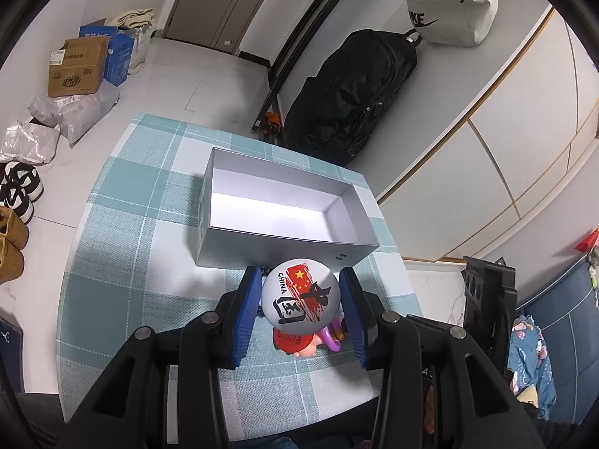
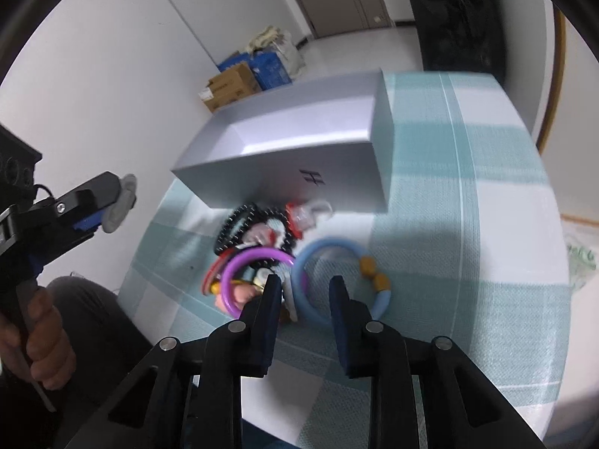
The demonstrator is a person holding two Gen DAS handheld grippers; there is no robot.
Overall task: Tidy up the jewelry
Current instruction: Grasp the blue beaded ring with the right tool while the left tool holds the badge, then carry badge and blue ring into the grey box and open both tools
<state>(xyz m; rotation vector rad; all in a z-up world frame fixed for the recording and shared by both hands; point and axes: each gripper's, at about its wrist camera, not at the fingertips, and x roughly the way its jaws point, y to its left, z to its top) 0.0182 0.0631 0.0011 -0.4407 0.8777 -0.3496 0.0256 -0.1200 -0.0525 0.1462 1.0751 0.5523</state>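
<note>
blue bangle [image 2: 338,280] apparently between right tool [image 2: 305,288] tips

teal-and-white checked tablecloth [image 1: 123,202], grey box [image 1: 277,250], purple ring [image 2: 239,265]

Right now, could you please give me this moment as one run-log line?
left gripper: shut on badge | right gripper: open, jaws astride blue ring | box: empty

A table under a teal-and-white checked cloth [image 1: 123,224] fills the middle of the frame. On it, at centre, sits 1 open grey box [image 1: 279,202]. Below the box lies a jewelry pile [image 2: 258,247], with 1 blue ring [image 2: 338,284] beside it.
</note>
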